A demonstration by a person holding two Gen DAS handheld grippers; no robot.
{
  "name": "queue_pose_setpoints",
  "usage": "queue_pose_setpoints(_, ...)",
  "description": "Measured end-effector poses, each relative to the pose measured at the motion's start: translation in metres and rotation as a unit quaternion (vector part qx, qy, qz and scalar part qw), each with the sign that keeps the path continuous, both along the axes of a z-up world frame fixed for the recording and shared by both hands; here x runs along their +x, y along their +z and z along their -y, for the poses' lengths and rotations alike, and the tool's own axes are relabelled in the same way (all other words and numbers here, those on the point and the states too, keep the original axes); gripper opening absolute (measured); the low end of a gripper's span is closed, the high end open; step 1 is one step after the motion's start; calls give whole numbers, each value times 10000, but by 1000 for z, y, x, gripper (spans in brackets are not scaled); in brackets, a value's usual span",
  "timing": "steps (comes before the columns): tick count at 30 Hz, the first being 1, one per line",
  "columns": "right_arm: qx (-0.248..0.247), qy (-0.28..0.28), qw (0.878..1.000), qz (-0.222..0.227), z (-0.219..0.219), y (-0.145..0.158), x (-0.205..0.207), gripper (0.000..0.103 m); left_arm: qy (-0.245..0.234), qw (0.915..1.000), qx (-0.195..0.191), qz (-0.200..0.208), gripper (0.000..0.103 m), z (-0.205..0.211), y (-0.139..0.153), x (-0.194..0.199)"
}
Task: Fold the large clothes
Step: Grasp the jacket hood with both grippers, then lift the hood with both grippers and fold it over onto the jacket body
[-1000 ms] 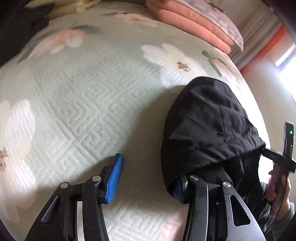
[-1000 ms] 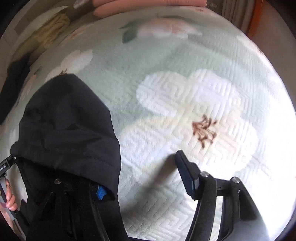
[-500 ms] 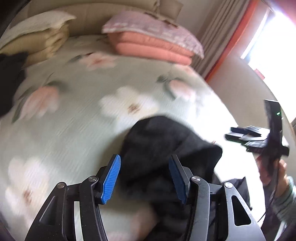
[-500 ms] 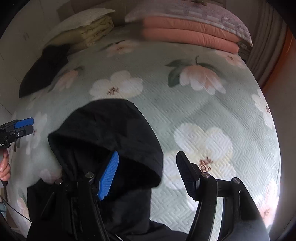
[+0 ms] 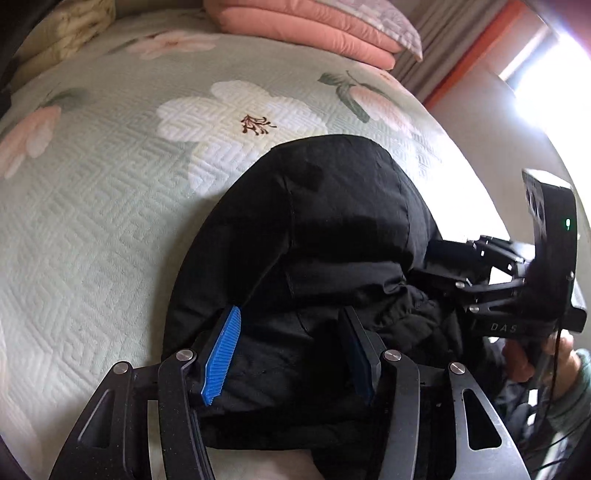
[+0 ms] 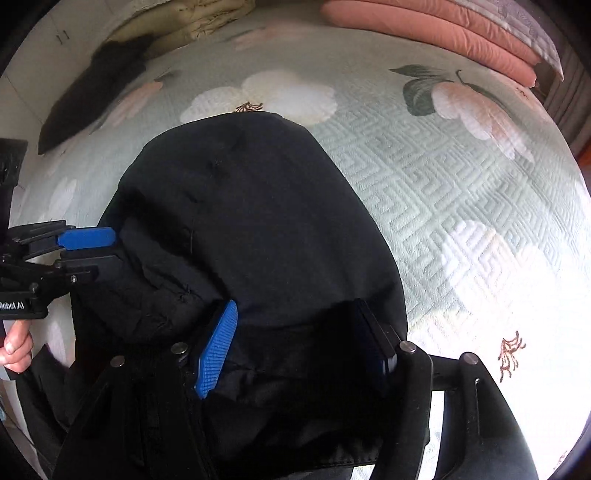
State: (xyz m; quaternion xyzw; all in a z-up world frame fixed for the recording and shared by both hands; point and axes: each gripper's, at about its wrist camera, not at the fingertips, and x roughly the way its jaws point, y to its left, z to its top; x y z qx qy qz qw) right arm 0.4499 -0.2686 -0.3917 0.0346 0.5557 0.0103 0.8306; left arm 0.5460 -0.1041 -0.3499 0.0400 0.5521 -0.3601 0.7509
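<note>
I see the pale green quilted bed cover with printed flowers (image 5: 110, 206) filling both views. On it lies the black padded hooded jacket (image 5: 314, 229), hood end pointing away from me toward the stacked pink folded blankets (image 5: 306, 26), body end bunched under both claws. I judge its long axis runs from the claws to the hood tip. The left claw (image 5: 291, 354) has just been opening; it stands released, jacket fabric between its blue ribbed pads (image 5: 221, 354) but not pinched. The right claw (image 6: 295, 350) is likewise released over the opposite hood base. Both hands sit equally near.
</note>
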Motion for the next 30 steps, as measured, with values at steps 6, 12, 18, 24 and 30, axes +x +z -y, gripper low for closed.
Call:
queue_pose_setpoints(6,177,79,9998,-34,12,28,0,69,-10,10000,-48,-7,57,-11,30,2)
queue_pose_setpoints(12,202,69,9990,391,36,71,31,93,64,9991,-185,387,81,-12,71,40)
queue_pose_setpoints(18,715,70,9972,-222,53,34,81,91,-105,9989,85,-457,80,2,21,77)
queue_pose_setpoints(24,813,454,9937,-624,47,0,101,89,-386,9959,116,-811,80,17,-8,81)
queue_pose_setpoints(30,945,798,9911,-487,35,8,98,42,-644,9961,177,-570,28,26,0,66)
